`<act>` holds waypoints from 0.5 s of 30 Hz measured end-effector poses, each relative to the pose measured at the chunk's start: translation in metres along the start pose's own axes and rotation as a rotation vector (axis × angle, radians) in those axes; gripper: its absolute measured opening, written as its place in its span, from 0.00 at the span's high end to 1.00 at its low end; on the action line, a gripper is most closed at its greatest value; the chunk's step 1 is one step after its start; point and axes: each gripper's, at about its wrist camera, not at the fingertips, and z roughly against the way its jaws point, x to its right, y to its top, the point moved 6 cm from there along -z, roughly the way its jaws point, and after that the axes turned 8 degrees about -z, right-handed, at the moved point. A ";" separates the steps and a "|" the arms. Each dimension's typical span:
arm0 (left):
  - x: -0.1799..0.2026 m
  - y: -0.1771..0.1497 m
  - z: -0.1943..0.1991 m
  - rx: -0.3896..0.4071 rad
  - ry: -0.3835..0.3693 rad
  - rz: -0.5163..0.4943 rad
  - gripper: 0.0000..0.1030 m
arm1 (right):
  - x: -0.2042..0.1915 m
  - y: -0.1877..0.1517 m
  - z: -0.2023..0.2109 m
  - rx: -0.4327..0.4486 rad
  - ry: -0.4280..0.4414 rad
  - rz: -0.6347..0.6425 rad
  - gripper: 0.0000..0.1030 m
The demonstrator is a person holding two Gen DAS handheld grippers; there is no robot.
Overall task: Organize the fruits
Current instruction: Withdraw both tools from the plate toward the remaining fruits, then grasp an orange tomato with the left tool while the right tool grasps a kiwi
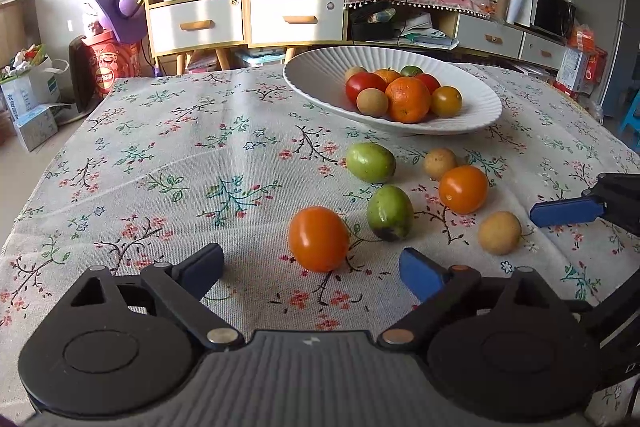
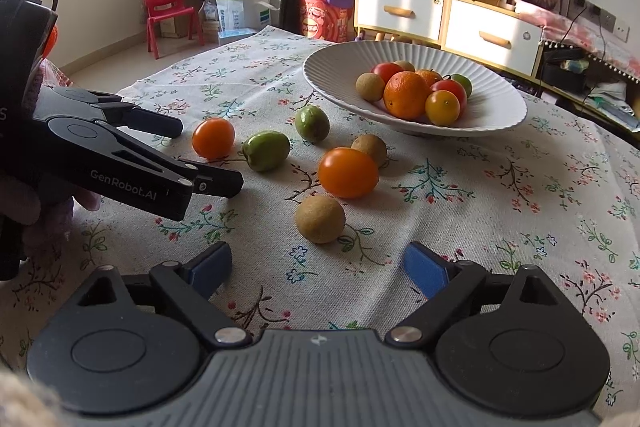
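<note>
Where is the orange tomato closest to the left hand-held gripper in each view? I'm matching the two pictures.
Left wrist view: the orange tomato lies low and centre, just ahead of that camera's own open fingers.
Right wrist view: the same tomato sits left of centre, beside the left hand-held gripper.
Shared landmark: the white ribbed bowl beyond the loose fruit.

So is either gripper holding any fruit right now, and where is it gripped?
Nothing is held. The left gripper and right gripper are both open, above the tablecloth.
</note>
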 end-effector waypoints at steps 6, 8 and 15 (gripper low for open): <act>0.002 0.004 0.001 0.011 -0.011 -0.007 0.38 | 0.001 0.005 -0.002 0.002 -0.002 -0.001 0.23; 0.004 0.005 0.001 0.014 -0.015 -0.011 0.44 | 0.001 0.007 -0.002 0.004 0.000 0.001 0.30; 0.006 0.006 0.002 0.020 -0.021 -0.015 0.60 | -0.001 0.008 -0.002 0.006 0.014 0.017 0.45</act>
